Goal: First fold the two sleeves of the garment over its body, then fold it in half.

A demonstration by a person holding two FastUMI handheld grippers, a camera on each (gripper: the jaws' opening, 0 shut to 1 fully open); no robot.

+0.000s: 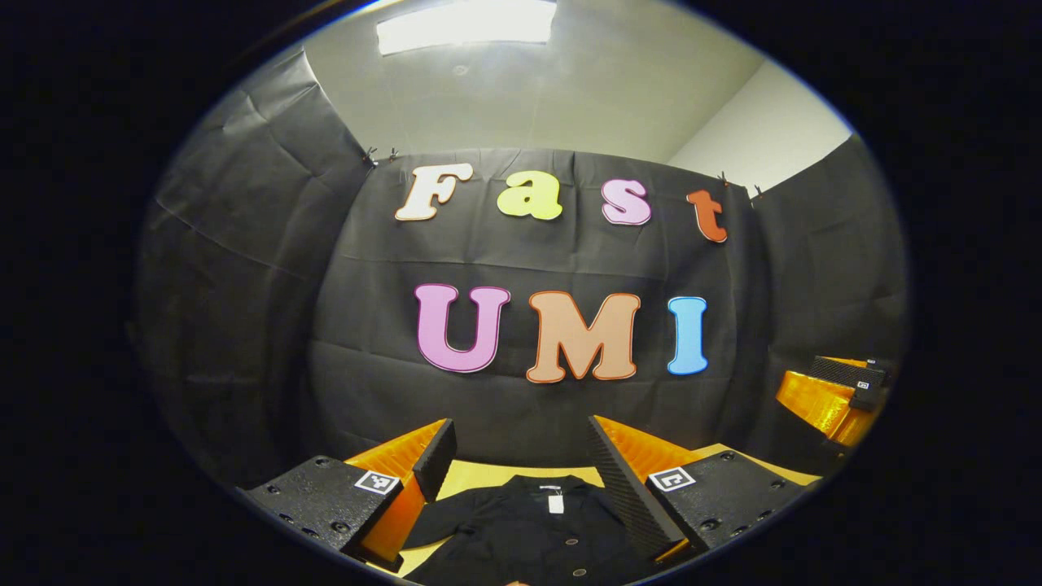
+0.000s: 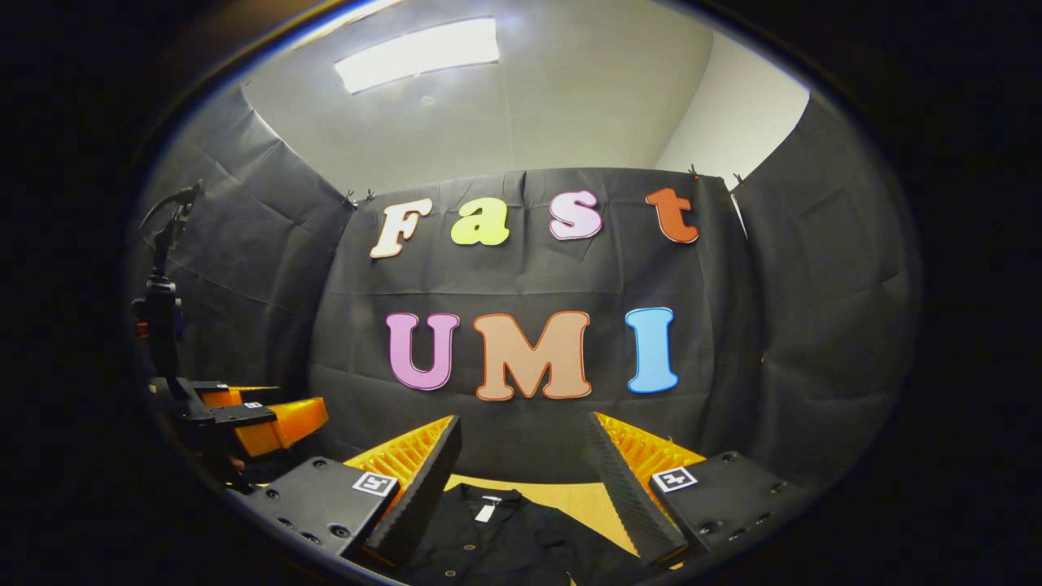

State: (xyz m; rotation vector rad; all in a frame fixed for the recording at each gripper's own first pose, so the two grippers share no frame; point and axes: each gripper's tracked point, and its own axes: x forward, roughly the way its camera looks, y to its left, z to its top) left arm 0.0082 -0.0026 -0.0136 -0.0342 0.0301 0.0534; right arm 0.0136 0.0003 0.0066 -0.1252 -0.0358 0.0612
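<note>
Lying flat, garment [image 1: 537,529] untouched.

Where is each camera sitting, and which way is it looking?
Left gripper view: rides on the left gripper, facing the booth's back wall; its open fingers frame the black garment on the table; the right gripper shows far right.
Right gripper view: rides on the right gripper, facing the same wall; its open fingers show, with the left gripper at left.
Both share the garment, table, wall and ceiling light.
</note>
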